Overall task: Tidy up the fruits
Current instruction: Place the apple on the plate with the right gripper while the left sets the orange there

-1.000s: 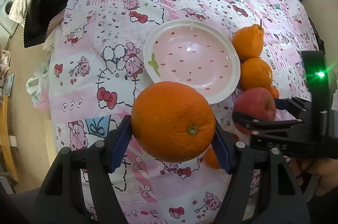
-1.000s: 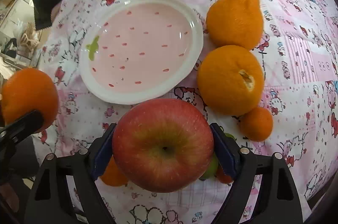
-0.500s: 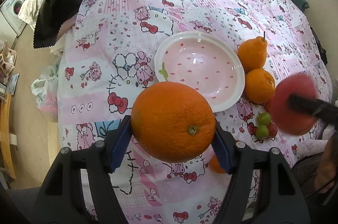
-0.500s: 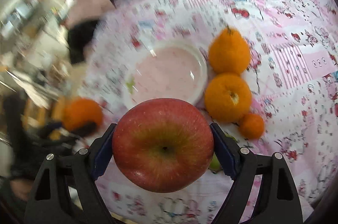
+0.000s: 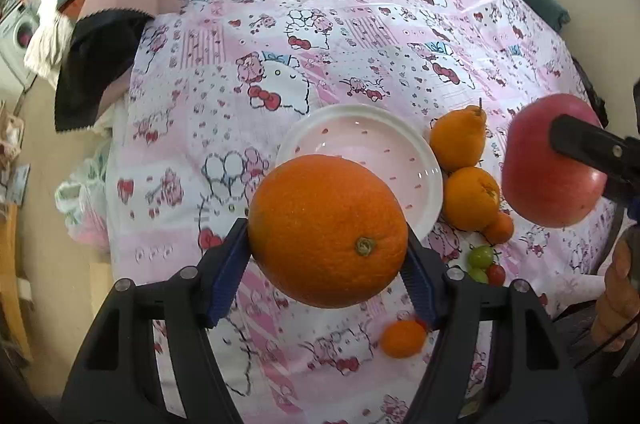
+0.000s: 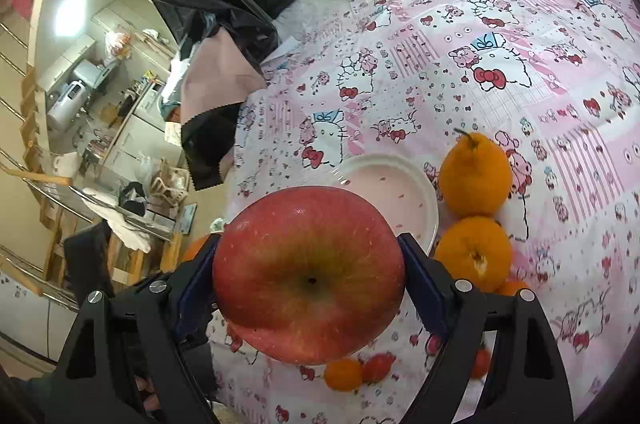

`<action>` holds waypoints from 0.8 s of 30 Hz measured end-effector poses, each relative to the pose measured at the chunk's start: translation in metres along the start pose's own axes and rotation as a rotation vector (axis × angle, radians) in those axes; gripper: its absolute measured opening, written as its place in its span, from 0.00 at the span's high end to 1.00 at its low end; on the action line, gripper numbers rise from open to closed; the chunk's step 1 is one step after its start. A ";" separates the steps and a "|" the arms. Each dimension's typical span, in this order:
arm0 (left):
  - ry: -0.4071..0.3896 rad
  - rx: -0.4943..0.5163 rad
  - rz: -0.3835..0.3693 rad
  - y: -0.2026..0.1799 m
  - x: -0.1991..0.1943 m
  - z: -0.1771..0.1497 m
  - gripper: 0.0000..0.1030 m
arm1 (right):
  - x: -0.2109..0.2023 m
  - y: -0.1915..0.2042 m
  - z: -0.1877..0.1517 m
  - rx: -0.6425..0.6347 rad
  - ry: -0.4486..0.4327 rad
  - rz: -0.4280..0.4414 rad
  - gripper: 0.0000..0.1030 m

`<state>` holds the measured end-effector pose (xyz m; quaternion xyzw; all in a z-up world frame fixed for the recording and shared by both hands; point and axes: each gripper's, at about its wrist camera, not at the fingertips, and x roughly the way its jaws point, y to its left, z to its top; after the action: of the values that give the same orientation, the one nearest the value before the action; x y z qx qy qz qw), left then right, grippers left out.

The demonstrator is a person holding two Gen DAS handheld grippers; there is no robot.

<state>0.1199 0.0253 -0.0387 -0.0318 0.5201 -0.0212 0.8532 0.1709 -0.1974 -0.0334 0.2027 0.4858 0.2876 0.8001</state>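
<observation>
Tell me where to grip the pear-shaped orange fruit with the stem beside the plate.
Grip the pear-shaped orange fruit across its wide lower body, coming from above. Its neck narrows toward the stem, so fingers could slip there. The plate and another orange probably crowd two sides.

Both grippers' fingers [image 5: 226,270] apparently clamped.
</observation>
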 end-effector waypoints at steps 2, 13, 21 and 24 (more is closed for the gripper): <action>0.002 0.026 0.010 -0.001 0.009 0.009 0.35 | 0.010 -0.002 0.006 0.001 0.018 -0.017 0.16; 0.099 0.120 0.000 -0.013 0.087 0.028 0.35 | 0.103 -0.034 0.037 0.026 0.187 -0.124 0.15; 0.126 0.155 0.008 -0.017 0.127 0.042 0.34 | 0.154 -0.049 0.041 0.066 0.264 -0.192 0.15; 0.143 0.159 0.007 -0.015 0.138 0.045 0.34 | 0.162 -0.052 0.042 0.078 0.273 -0.213 0.15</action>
<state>0.2229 0.0025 -0.1394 0.0394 0.5767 -0.0614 0.8137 0.2809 -0.1323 -0.1533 0.1400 0.6194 0.2072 0.7441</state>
